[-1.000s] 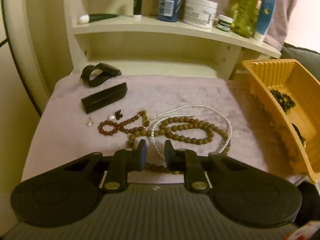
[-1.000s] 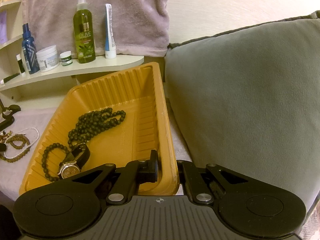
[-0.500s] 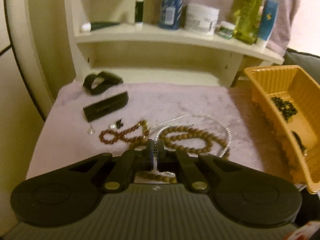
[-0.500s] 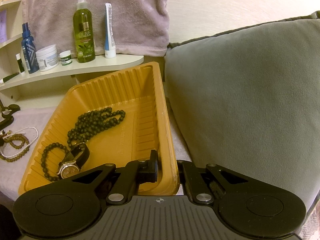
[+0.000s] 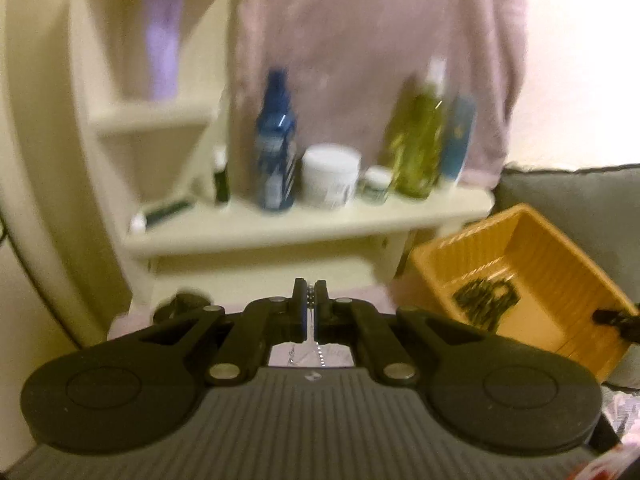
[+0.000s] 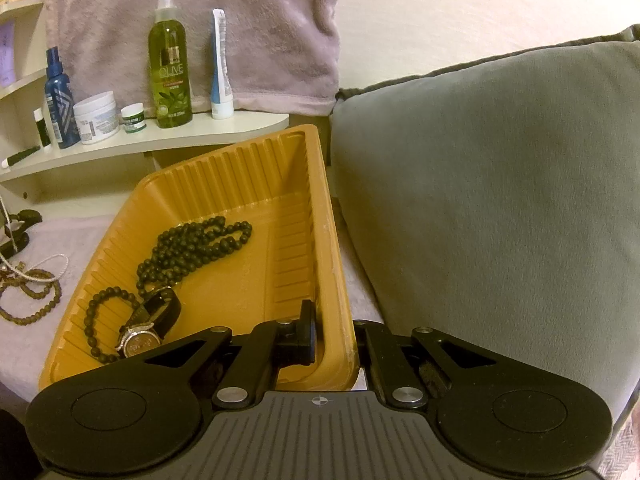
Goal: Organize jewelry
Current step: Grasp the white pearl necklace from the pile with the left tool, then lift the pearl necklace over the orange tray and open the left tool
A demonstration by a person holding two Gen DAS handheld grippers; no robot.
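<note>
My left gripper (image 5: 309, 304) is shut on a white pearl necklace (image 5: 309, 299), raised above the cloth. Its strand (image 5: 319, 354) hangs down below the fingers, and the lifted strand (image 6: 9, 226) also shows at the left edge of the right wrist view. This view is blurred. My right gripper (image 6: 334, 336) is shut on the near wall of the orange tray (image 6: 240, 176), one finger inside and one outside. In the tray lie a dark bead necklace (image 6: 192, 244), a dark bracelet (image 6: 100, 320) and a watch (image 6: 148, 324). A brown bead necklace (image 6: 36, 300) rests on the pink cloth.
A cream shelf (image 6: 160, 142) behind the cloth carries a green bottle (image 6: 170, 68), a blue bottle (image 6: 60, 100), jars and a tube. A pink towel (image 6: 260, 32) hangs behind it. A grey cushion (image 6: 500, 200) presses against the tray's right side. A black clip (image 6: 24, 218) lies far left.
My left gripper closed on the pearl strand and rose with it, so its view swung up from the cloth to the shelf. The right gripper kept still on the tray.
</note>
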